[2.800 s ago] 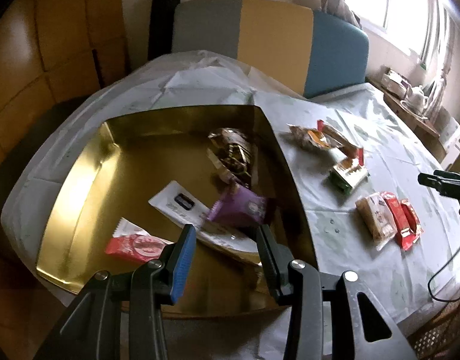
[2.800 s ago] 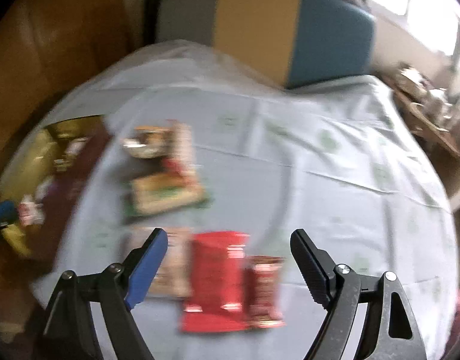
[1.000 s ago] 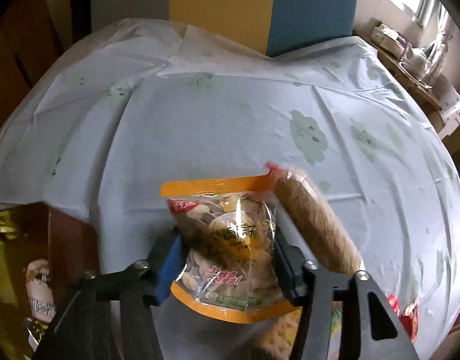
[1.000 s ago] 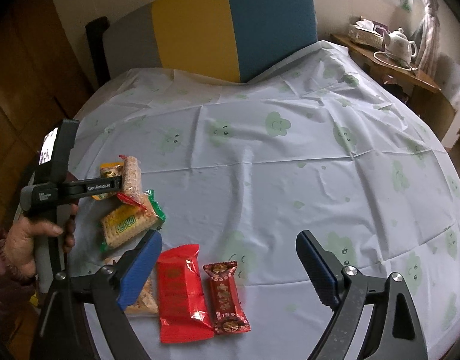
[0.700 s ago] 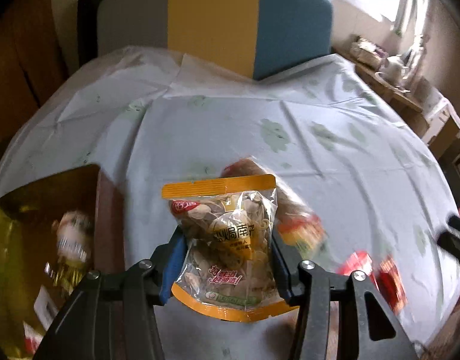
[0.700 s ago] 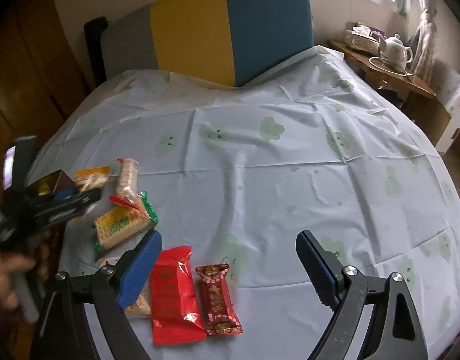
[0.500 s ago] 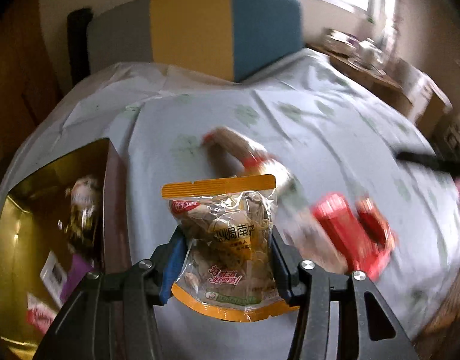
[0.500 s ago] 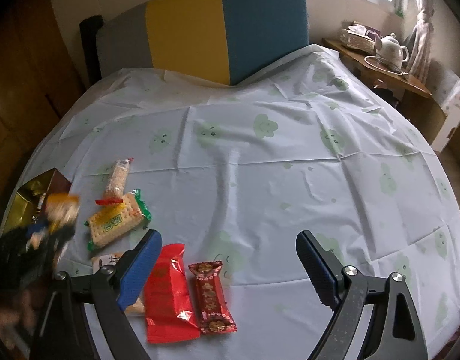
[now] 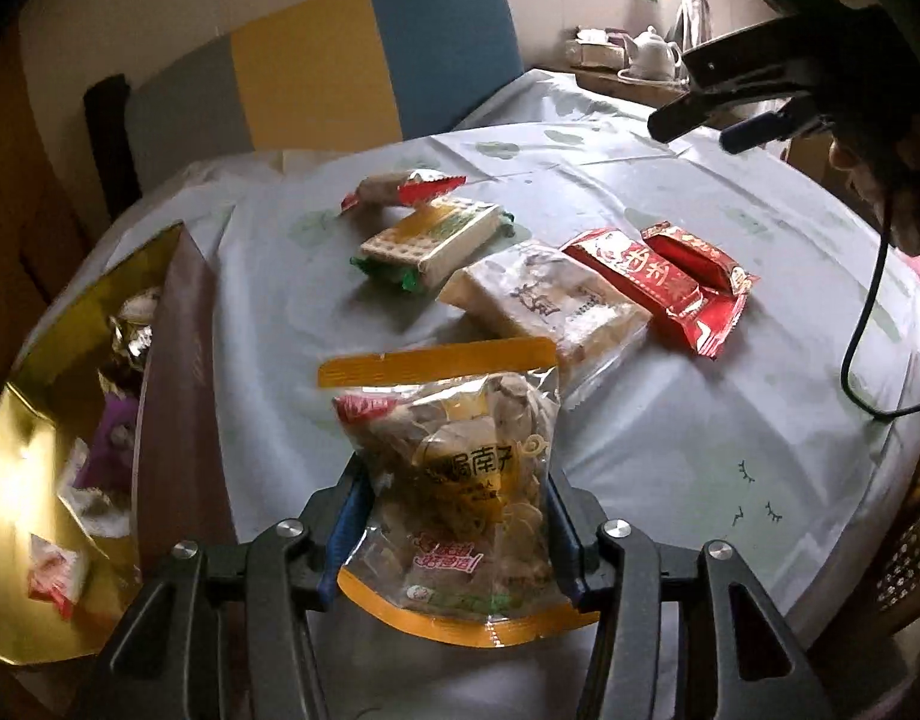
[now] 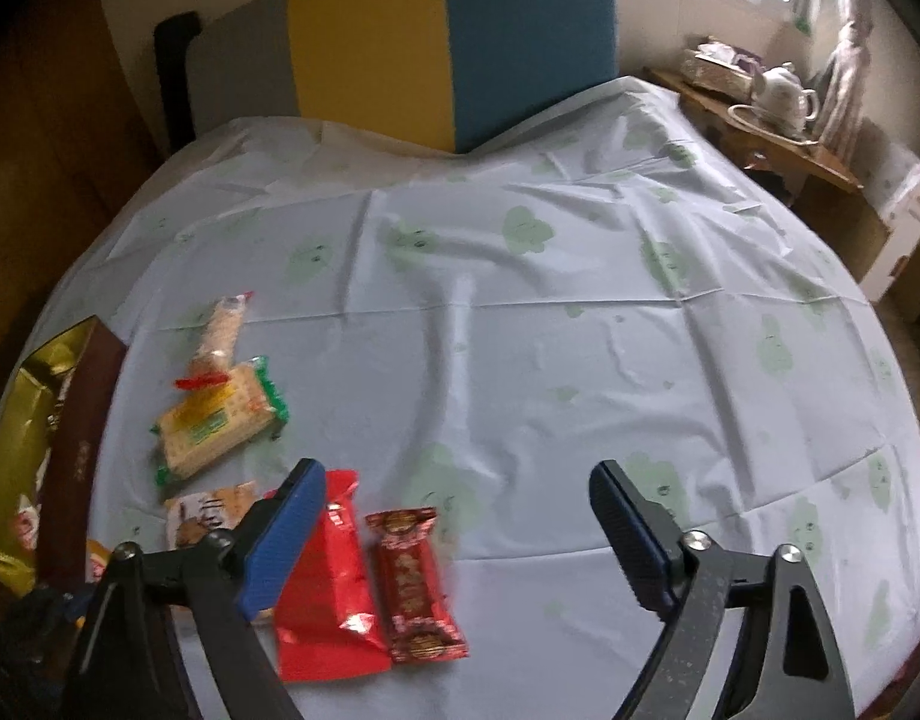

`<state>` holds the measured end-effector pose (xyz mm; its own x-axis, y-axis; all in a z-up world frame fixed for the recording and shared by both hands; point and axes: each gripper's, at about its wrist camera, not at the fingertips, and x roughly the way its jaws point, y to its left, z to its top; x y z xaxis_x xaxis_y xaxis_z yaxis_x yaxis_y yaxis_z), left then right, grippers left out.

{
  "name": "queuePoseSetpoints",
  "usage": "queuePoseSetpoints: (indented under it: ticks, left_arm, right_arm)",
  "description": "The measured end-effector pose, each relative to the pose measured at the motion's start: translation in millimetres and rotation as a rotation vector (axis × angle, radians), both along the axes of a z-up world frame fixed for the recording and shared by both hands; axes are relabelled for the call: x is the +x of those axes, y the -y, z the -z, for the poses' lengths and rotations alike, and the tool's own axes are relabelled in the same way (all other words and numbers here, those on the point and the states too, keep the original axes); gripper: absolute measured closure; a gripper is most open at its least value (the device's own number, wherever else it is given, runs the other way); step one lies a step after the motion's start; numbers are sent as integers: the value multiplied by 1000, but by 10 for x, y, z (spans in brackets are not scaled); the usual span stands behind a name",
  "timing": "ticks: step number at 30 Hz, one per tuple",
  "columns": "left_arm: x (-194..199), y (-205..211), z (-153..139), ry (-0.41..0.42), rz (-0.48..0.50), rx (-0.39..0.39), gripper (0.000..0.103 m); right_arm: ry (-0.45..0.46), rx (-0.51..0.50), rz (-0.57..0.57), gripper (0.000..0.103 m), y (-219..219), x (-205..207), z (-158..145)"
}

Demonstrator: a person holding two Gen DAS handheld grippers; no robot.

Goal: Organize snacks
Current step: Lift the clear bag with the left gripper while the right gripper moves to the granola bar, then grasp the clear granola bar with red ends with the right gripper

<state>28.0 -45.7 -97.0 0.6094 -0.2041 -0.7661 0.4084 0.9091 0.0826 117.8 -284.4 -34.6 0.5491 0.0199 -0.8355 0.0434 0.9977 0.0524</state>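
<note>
Left wrist view alone is showing the clear orange-edged snack bag (image 9: 454,498), which the left gripper (image 9: 454,531) is clamping between both blue pads, gold box (image 9: 46,396) lying at 9 o'clock. Right gripper (image 10: 457,531), jaws wide and closing on nothing, is hovering above the table; the small red bar (image 10: 415,585) is lying between them, the red packet (image 10: 328,585) beside the left jaw.
</note>
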Motion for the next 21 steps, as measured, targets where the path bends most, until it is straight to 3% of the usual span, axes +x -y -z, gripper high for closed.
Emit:
queuePoseSetpoints:
  ticks: [4, 8, 18, 21]
  left_arm:
    - [22, -54, -5, 3, 6, -24, 50]
    - [-25, -48, 4, 12, 8, -41, 49]
    - [0, -88, 0, -6, 6, -85, 48]
    - [0, -89, 2, -5, 8, -87, 48]
  right_arm:
    - [-20, 17, -53, 35, -171, 0, 42]
    - [-65, 52, -132, 40, -398, 86, 82]
    - [-144, 70, -282, 40, -1135, 906, 139]
    - [-176, 17, -295, 40, -1342, 1191, 238]
